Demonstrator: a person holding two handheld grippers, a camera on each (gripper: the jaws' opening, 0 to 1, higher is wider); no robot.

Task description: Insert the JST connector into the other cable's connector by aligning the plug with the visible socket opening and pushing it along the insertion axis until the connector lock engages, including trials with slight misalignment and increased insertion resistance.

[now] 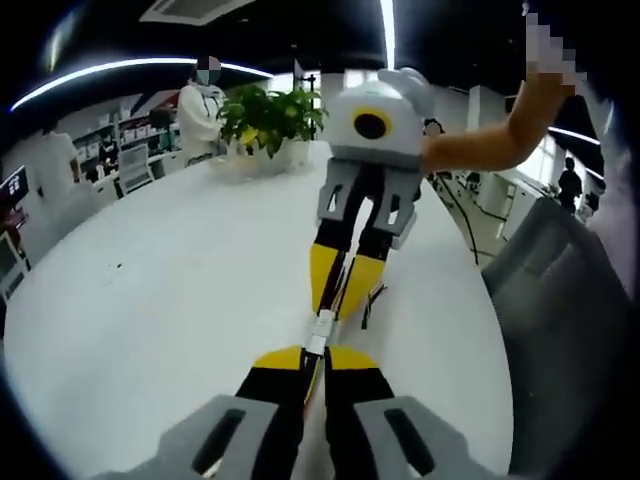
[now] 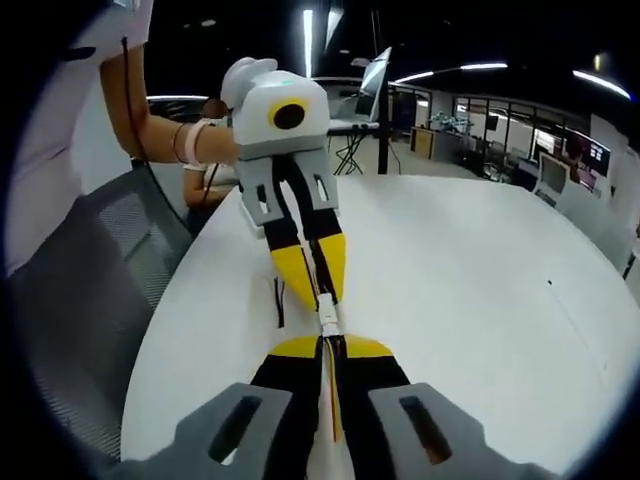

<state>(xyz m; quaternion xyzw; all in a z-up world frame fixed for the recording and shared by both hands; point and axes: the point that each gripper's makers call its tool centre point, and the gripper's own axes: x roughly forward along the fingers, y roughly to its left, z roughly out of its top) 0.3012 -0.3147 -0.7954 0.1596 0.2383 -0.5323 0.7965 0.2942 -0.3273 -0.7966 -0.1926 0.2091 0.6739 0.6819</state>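
**Plug and socket meet nose to nose**

Over the white counter (image 1: 150, 300), the two grippers face each other, tips nearly touching, with the white connectors between them. From the left gripper view, the left gripper (image 1: 315, 362) has its yellow-tipped fingers (image 1: 280, 358) pressed together on a thin cable whose white plug (image 1: 319, 335) sticks out ahead. The right gripper (image 1: 342, 282) comes in from the far side, fingers closed on the mating cable. From the right gripper view, the right gripper (image 2: 331, 350) pinches its own cable, and the socket (image 2: 329, 322) sits just beyond the tips, touching or almost touching the left gripper (image 2: 312, 280). Whether the plug has already entered the socket cannot be told; the joint is too small.

The connectors' long axis runs along the line joining the two grippers, level with the counter, each pointing at the other. The loose cable (image 1: 370, 305) trails down onto the counter beside the right gripper.

To do this step well, both grippers should probably hold one shared line, with no yaw or roll between housings, and push straight along it. If resistance rises, a small wiggle to re-centre seems wiser than more force, since the thin cables may buckle behind the housings. Gripping close to the housings would help. The push should end only once the lock is felt to catch.

A plant (image 1: 270, 115) and people stand beyond the counter.
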